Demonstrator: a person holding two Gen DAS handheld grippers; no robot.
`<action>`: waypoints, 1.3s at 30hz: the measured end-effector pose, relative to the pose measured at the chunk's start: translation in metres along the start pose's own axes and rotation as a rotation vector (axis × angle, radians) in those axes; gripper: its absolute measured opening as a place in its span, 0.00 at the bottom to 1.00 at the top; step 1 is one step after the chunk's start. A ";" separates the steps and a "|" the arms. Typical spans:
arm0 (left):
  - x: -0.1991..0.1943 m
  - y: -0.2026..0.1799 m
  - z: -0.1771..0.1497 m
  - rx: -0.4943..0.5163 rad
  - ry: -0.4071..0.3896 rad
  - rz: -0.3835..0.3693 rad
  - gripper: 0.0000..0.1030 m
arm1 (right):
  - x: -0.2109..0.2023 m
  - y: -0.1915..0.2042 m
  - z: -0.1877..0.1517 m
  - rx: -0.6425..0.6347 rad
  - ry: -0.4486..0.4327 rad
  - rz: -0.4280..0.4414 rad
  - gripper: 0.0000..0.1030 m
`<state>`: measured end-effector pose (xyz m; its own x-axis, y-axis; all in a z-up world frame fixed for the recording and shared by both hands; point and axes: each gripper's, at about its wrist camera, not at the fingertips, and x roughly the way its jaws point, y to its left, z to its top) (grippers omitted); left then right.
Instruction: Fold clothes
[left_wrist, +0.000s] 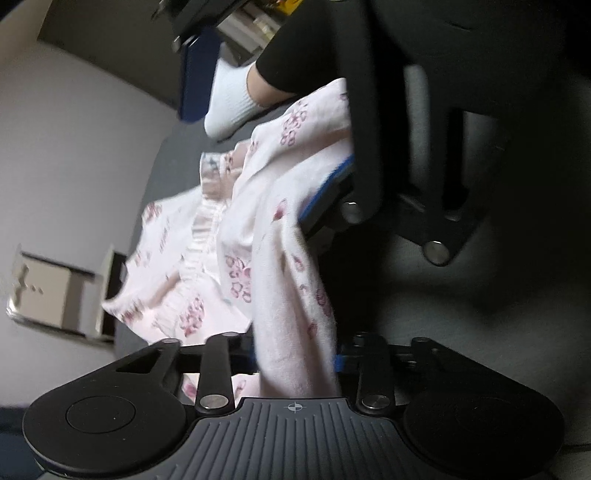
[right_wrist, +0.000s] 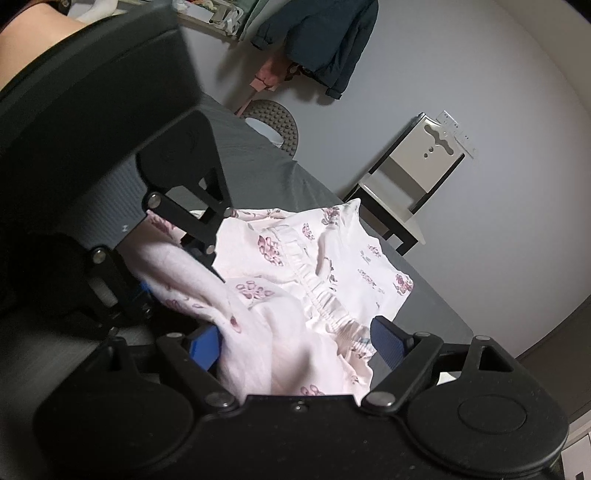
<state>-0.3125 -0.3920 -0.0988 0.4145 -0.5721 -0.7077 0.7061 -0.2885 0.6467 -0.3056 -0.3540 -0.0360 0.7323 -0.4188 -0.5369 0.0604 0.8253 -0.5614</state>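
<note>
Left tongs (left_wrist: 295, 360): their blue pads are almost wholly covered by a thick hanging fold of cloth that runs down between them; they look pressed onto it, the cloth pinched.
Right tongs (right_wrist: 295, 343): spread wide, one blue pad at each side, with bunched cloth lying loose in the gap and nothing clamped. In the left wrist view the same tongs (left_wrist: 325, 201) come in from the upper right, a blue pad touching the cloth.
Garment (right_wrist: 314, 258): pale pink, printed with small dark-pink flowers, with a gathered elastic band (right_wrist: 317, 284) across it. One part lies spread on the dark grey worktop (right_wrist: 273, 162); the near part is lifted and crumpled between the two tongs.
Key relation: the spread part lies ahead of the right tongs, the elastic band running away from them on a slant; both tongs sit close together at the same near, bunched edge.
Stage: not yet a neat fold; I judge the near edge is held up for carrying or straightening.
Left view only: a white-socked foot (left_wrist: 229, 103) beside the cloth.
Right view only: the worktop's far edge, a chair (right_wrist: 413, 177), a dark jacket (right_wrist: 325, 40) on the wall.
</note>
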 end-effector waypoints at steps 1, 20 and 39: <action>0.000 0.000 0.000 -0.004 0.002 -0.001 0.26 | 0.000 0.000 0.000 -0.001 0.002 0.002 0.81; -0.032 0.030 -0.011 -0.277 -0.013 -0.059 0.08 | 0.025 0.086 -0.020 -0.394 0.045 -0.212 0.83; -0.012 -0.014 -0.017 0.165 0.011 0.286 0.74 | 0.035 0.058 -0.032 -0.391 0.093 -0.352 0.19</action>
<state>-0.3173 -0.3678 -0.1048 0.5893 -0.6398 -0.4934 0.4580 -0.2385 0.8563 -0.2984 -0.3332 -0.1079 0.6489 -0.6914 -0.3177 0.0210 0.4337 -0.9008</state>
